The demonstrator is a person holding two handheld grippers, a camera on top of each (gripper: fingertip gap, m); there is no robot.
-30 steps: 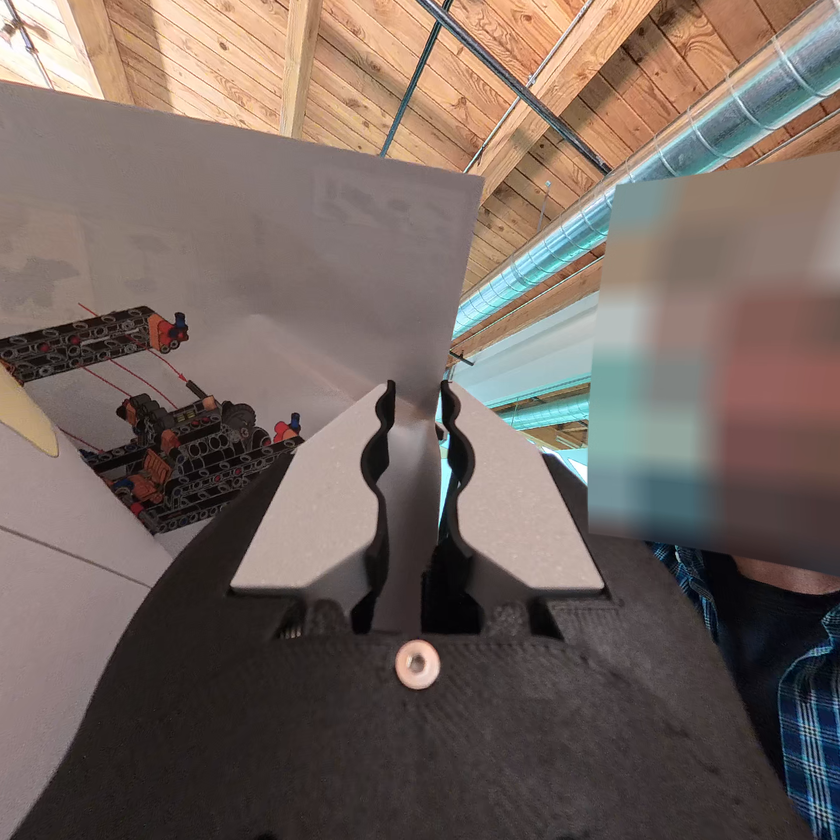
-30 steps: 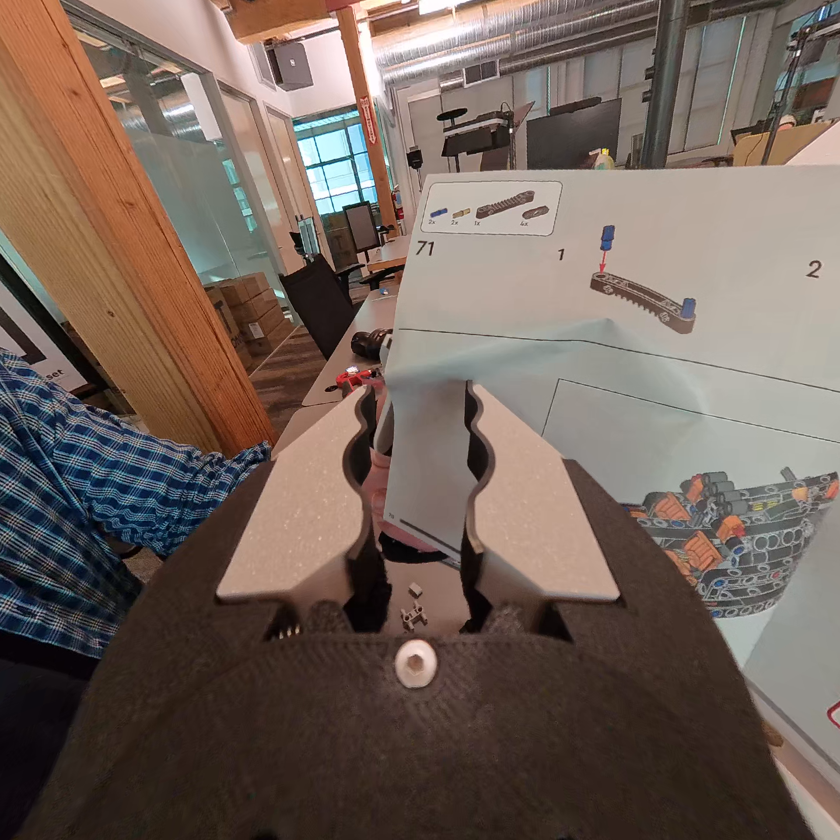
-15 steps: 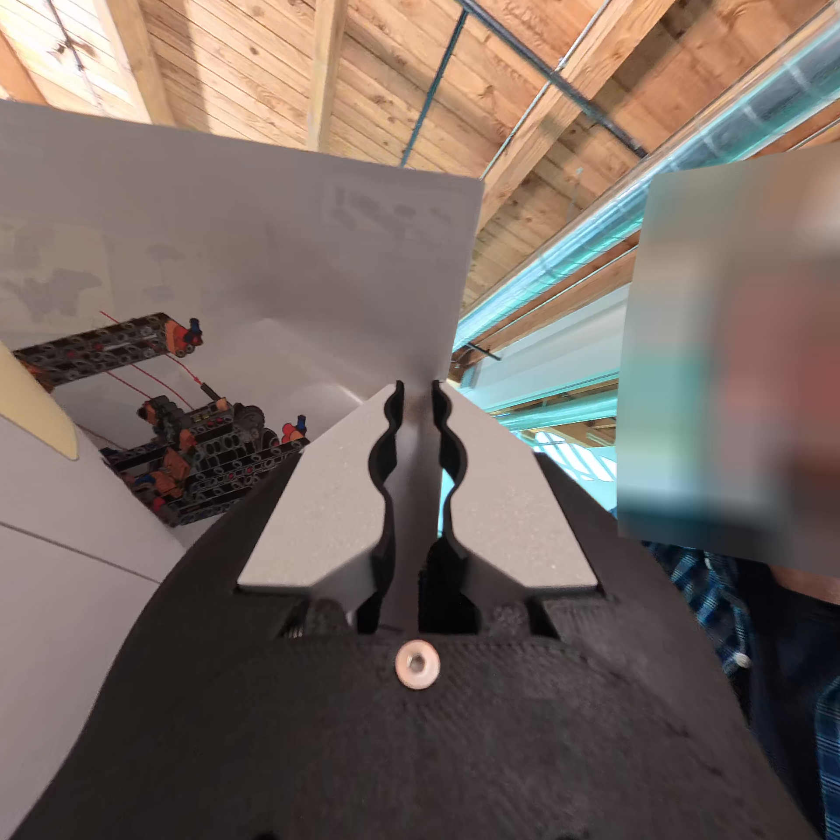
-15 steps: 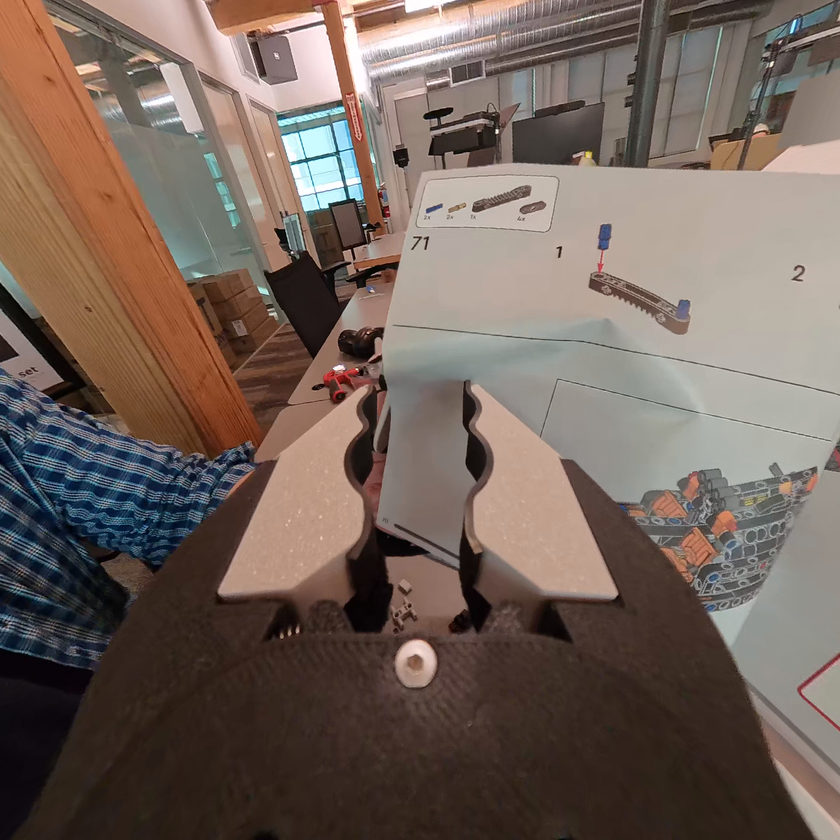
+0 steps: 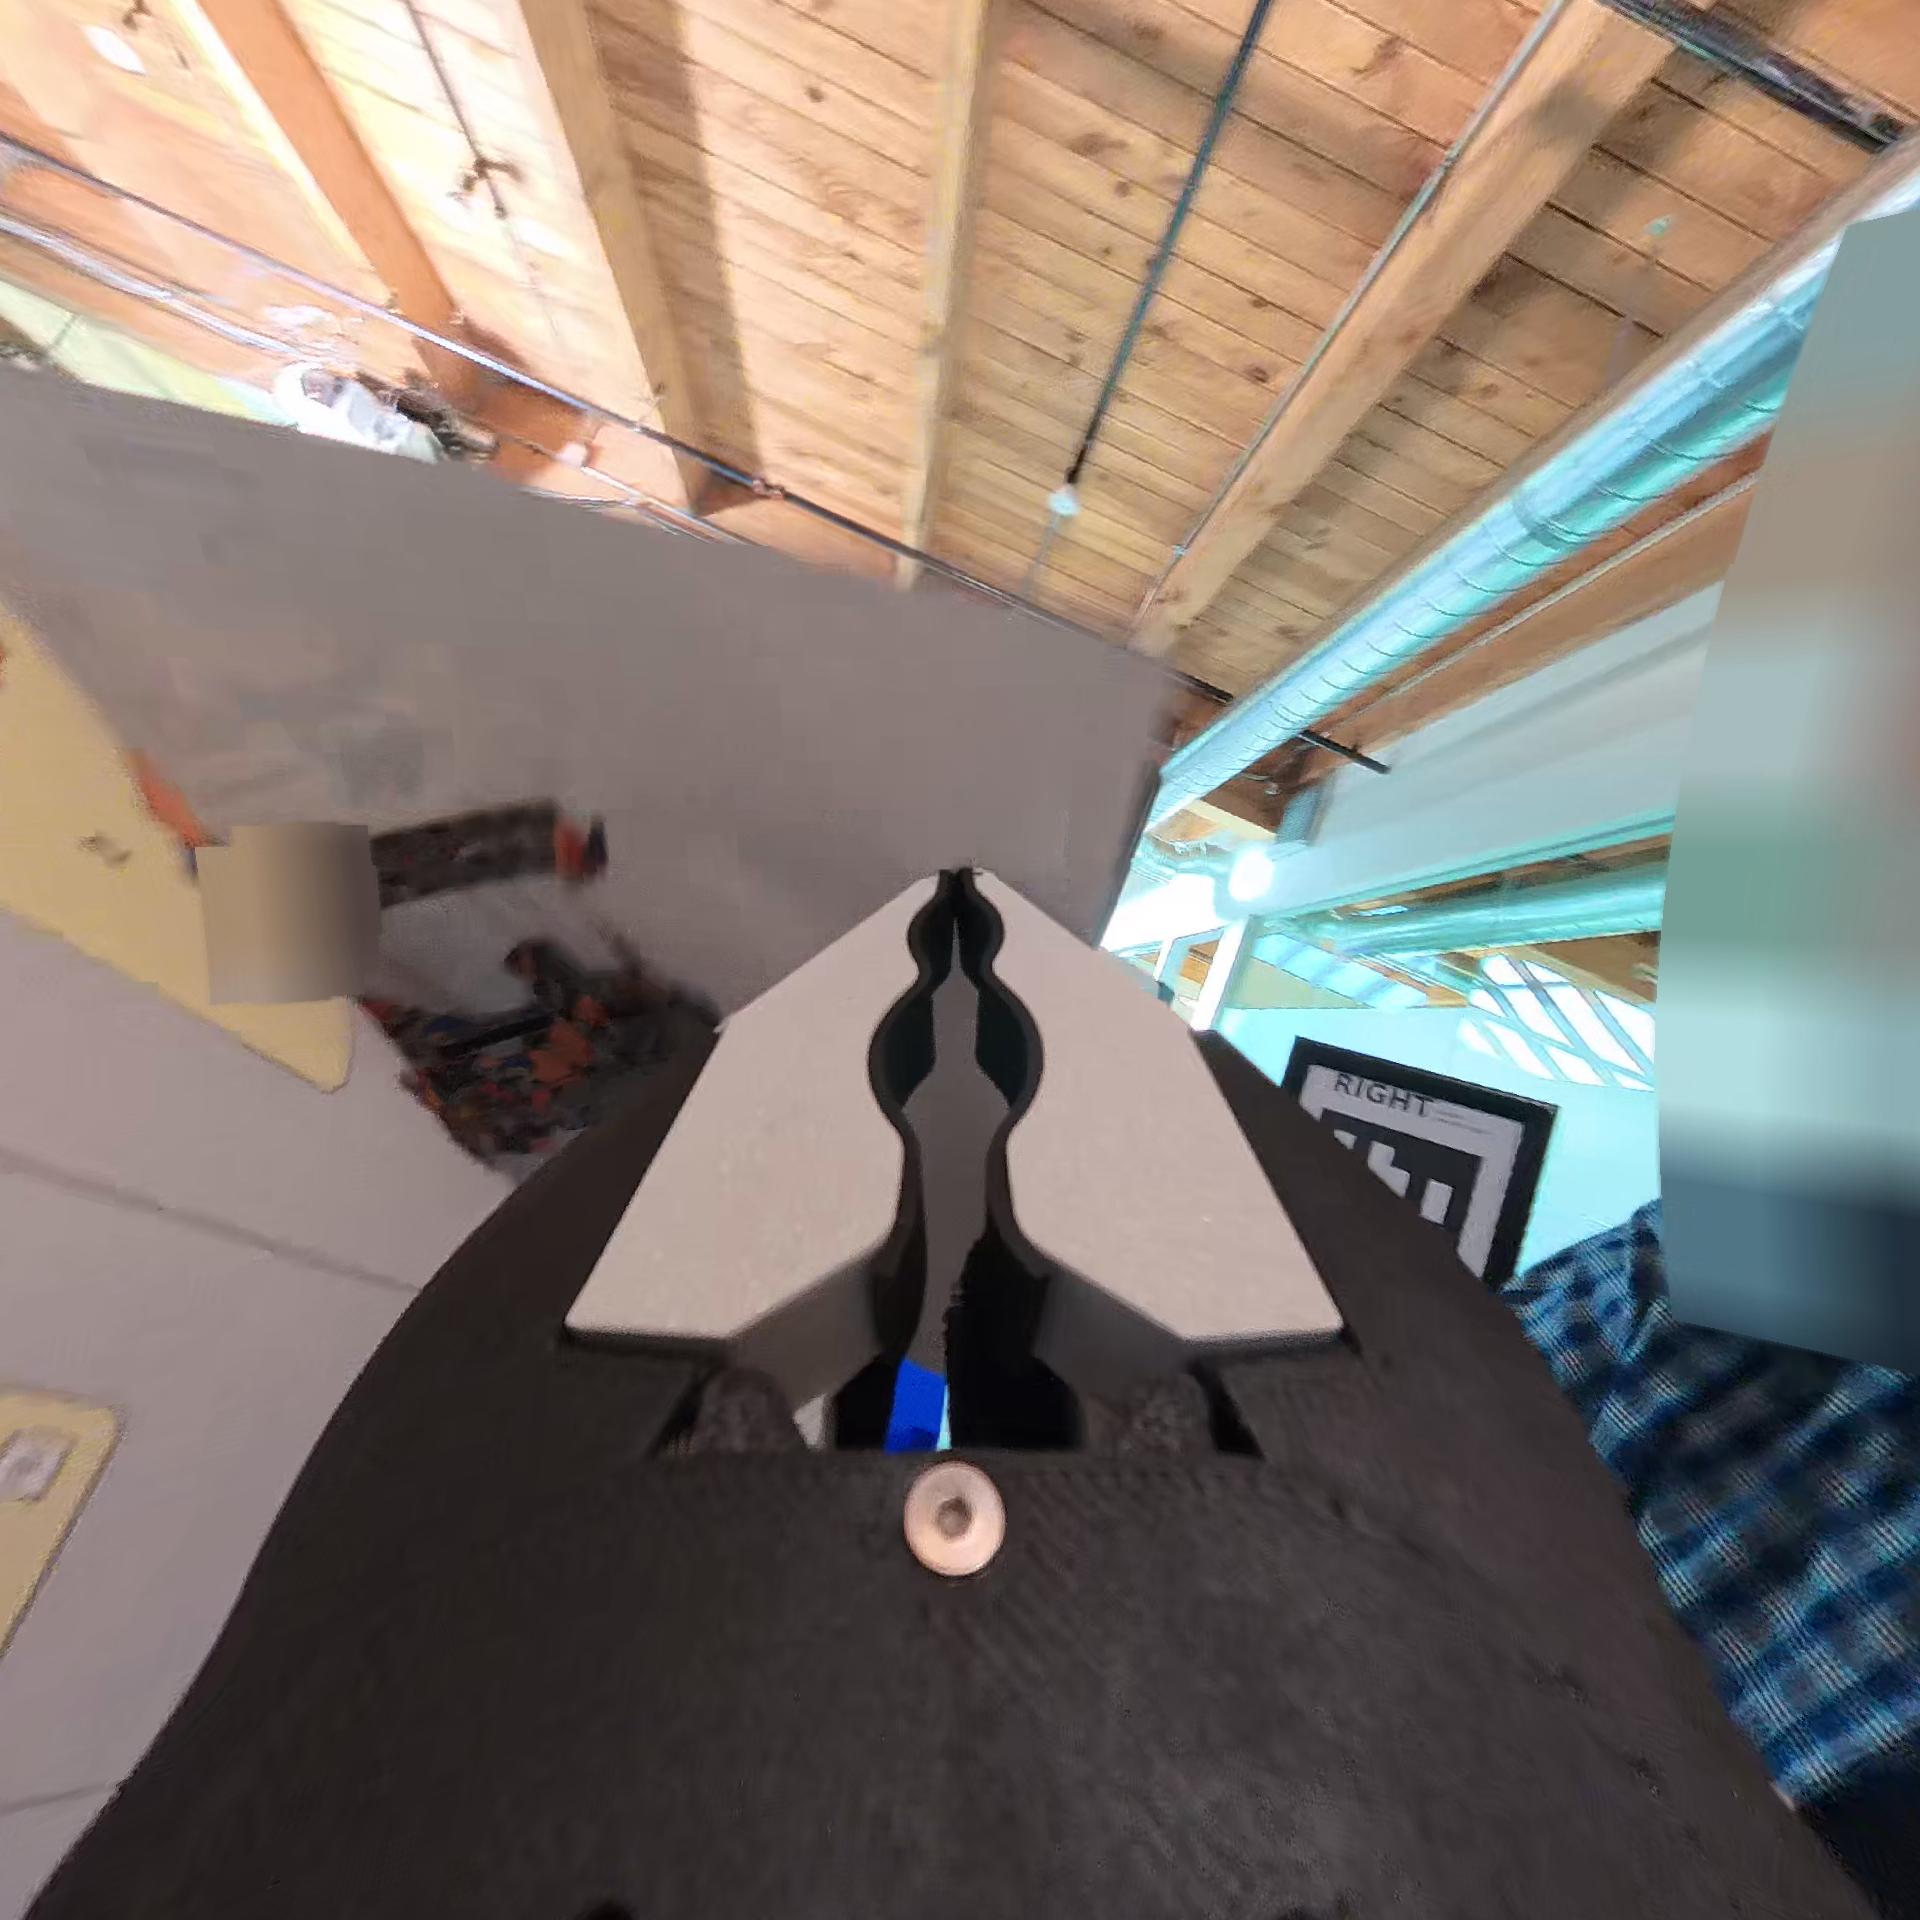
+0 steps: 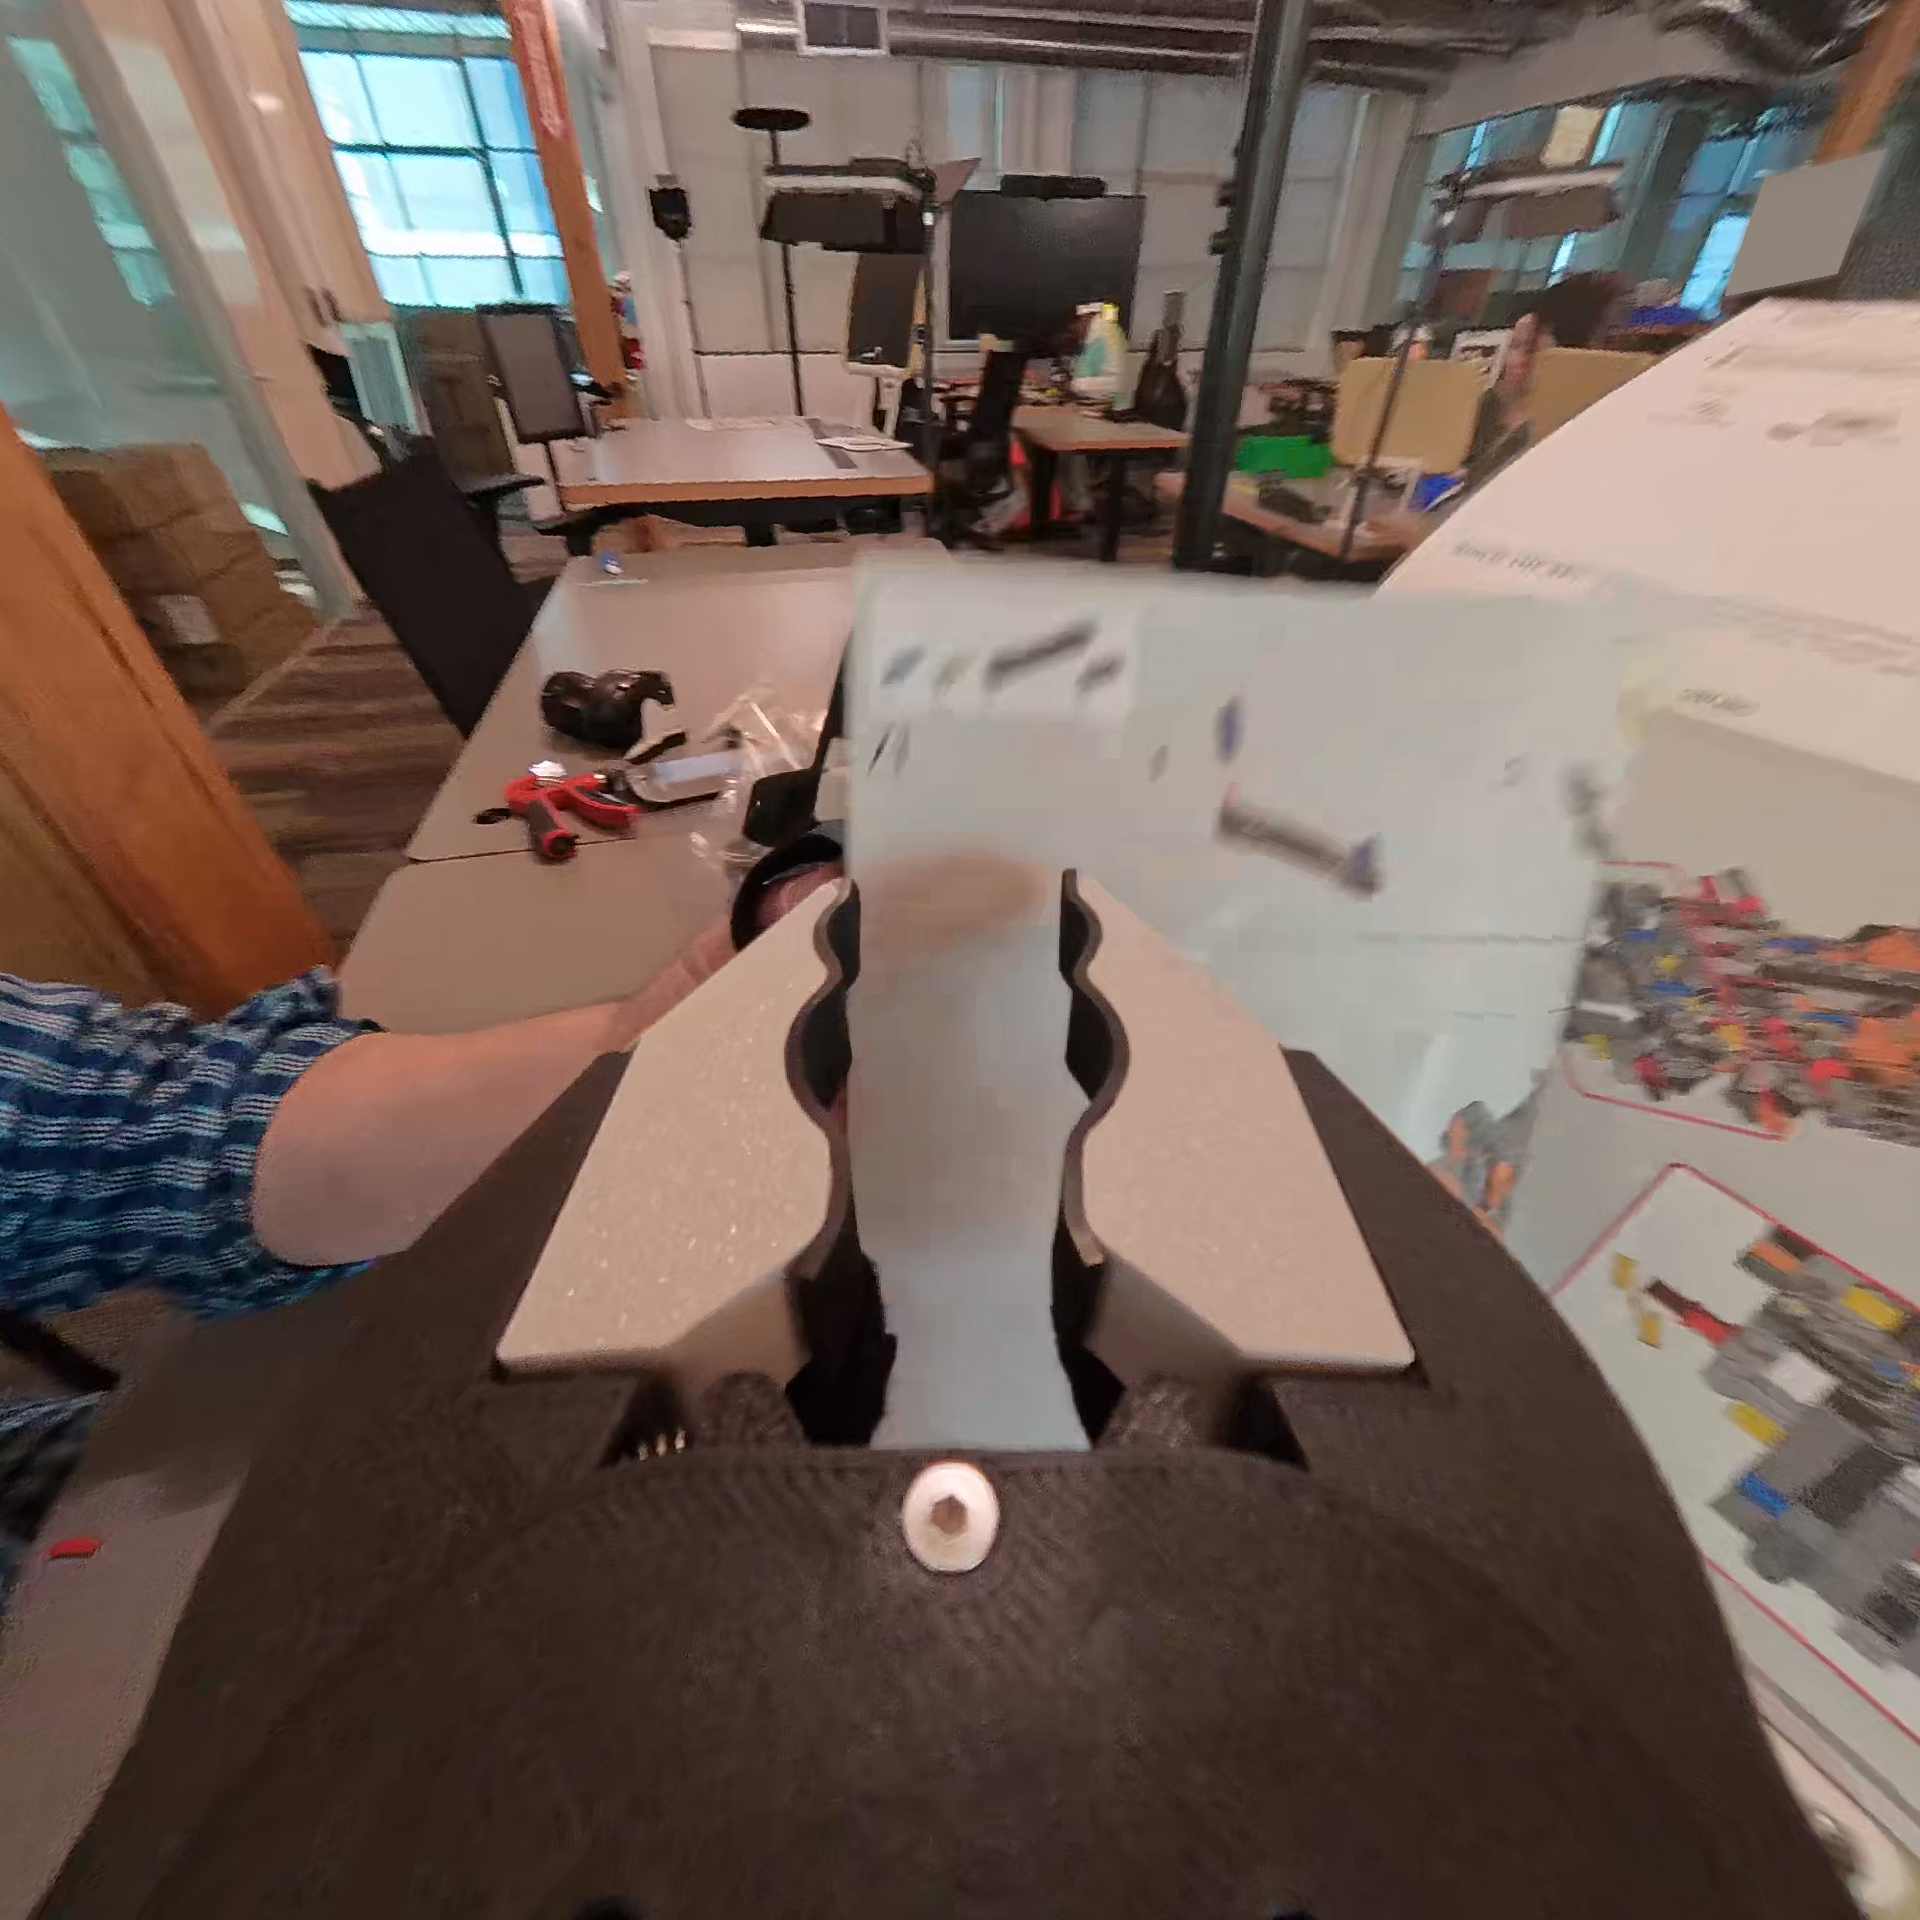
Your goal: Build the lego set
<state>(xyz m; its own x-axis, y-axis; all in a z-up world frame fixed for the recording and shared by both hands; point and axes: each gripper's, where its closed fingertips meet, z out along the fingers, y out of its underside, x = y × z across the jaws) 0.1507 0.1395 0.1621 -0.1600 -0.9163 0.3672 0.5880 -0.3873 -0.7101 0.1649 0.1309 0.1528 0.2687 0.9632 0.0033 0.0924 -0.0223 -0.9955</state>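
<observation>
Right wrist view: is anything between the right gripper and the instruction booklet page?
Nothing visible does. The blurred page runs straight through the gap between the right gripper's open fingers, and no other object sits in that gap.

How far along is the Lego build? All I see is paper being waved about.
Hard to say: the model itself is not in view. The booklet's printed pictures show a dense, large assembly, so the build is probably well on. In hand is page turning: the left gripper is pinched shut on the page, which also passes between the open right gripper. Neither holds a brick, so the pictured step is left.
</observation>
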